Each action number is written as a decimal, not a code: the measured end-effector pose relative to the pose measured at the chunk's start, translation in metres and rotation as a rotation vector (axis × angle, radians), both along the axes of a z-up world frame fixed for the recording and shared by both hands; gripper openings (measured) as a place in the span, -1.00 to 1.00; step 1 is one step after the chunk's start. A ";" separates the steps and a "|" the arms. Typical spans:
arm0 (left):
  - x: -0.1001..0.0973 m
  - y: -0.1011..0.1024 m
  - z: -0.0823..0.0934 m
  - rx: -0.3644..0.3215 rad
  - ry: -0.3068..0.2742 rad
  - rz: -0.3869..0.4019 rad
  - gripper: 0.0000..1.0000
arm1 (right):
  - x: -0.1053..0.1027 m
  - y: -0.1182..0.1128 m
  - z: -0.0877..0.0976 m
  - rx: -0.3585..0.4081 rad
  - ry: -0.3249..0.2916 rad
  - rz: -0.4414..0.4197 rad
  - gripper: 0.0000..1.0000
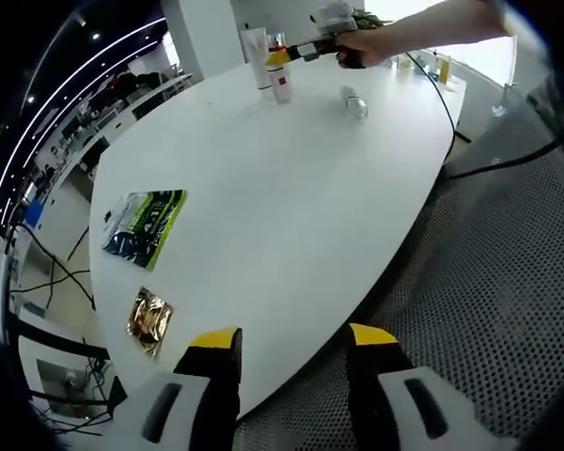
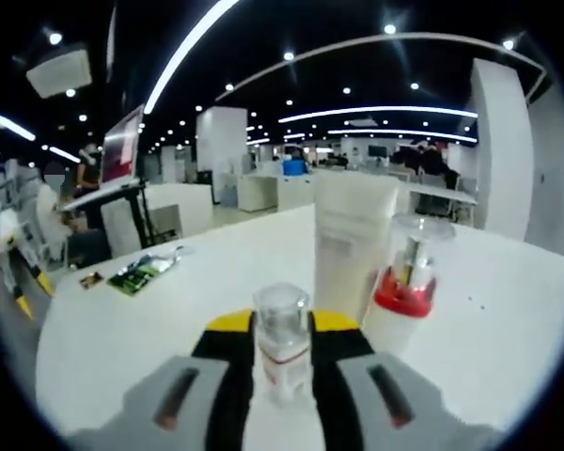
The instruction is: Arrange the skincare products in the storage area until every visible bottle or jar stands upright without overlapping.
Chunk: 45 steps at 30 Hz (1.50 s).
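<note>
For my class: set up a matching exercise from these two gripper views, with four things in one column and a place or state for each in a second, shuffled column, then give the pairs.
Things
1. small clear-capped bottle
2. white tube
3. green packet
4. clear bottle

Places or states
A. lying on its side on the table
B. held between the right gripper jaws
C. flat on the table beside a gold sachet
D. standing upright next to the red-collared pump bottle

Pairs: 1-B, 2-D, 3-C, 4-A
</note>
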<state>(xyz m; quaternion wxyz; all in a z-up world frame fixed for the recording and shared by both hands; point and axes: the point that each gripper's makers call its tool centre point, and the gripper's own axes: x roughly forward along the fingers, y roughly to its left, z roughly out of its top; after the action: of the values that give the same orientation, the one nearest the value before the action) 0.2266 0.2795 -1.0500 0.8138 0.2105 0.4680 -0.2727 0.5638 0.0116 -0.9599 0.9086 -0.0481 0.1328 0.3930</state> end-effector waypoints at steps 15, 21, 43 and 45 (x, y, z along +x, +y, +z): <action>0.000 0.000 0.000 0.004 -0.001 -0.003 -0.11 | -0.007 -0.004 -0.016 -0.030 0.075 -0.012 -0.51; 0.000 0.001 0.000 0.009 0.002 -0.004 -0.11 | -0.012 -0.007 -0.042 -0.079 0.186 -0.067 -0.45; -0.002 0.002 0.000 0.015 0.009 -0.009 -0.18 | -0.007 -0.014 -0.052 -0.109 0.229 -0.159 -0.58; -0.002 0.002 0.000 0.016 0.009 -0.009 -0.18 | -0.006 -0.015 -0.053 -0.113 0.231 -0.157 -0.58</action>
<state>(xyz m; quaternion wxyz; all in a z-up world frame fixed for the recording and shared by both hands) 0.2250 0.2817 -1.0503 0.8088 0.2181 0.4727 -0.2736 0.5583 -0.0037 -1.0125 0.9112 -0.0431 0.2615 0.3155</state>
